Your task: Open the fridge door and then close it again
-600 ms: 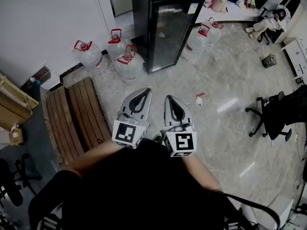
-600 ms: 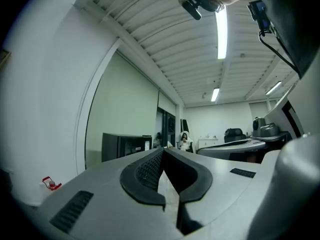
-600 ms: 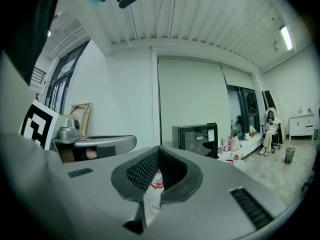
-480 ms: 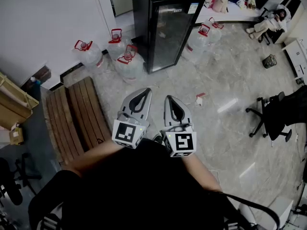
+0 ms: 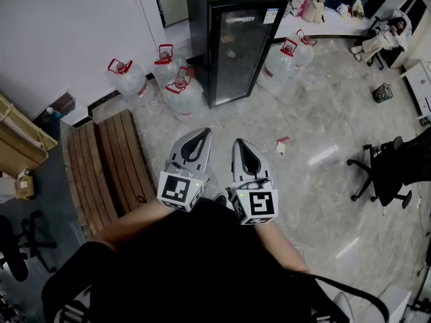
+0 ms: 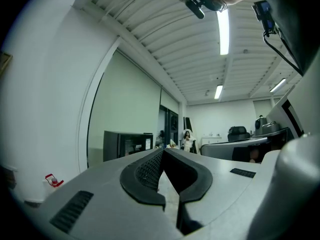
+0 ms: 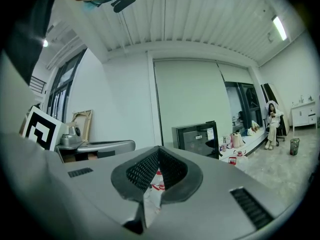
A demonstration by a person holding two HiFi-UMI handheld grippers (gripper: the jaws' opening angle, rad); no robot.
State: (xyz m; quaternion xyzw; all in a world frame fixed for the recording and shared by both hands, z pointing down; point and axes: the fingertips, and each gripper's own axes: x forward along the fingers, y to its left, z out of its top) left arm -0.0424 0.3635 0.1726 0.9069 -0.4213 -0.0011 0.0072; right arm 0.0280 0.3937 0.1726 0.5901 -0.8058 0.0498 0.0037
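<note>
A black fridge [image 5: 232,39] with a glass door stands by the white wall at the top of the head view, its door closed. Both grippers are held close to the body, well short of the fridge, and point toward it. My left gripper [image 5: 202,132] is shut, tips together, nothing in it. My right gripper [image 5: 238,142] beside it is shut and empty too. The left gripper view shows the left gripper [image 6: 162,151] with the fridge [image 6: 125,144] far off to its left. Past the right gripper [image 7: 159,149], its own view shows the fridge [image 7: 197,136] far off.
Several water jugs [image 5: 182,93] stand on both sides of the fridge. A wooden pallet [image 5: 108,160] lies on the floor at the left. An office chair [image 5: 387,170] is at the right, a scrap of paper [image 5: 281,143] lies on the floor, and a person [image 5: 384,39] sits at the far right.
The head view has shifted a little, so the fridge and jugs sit slightly lower in the frame. Both grippers keep the same shut pose.
</note>
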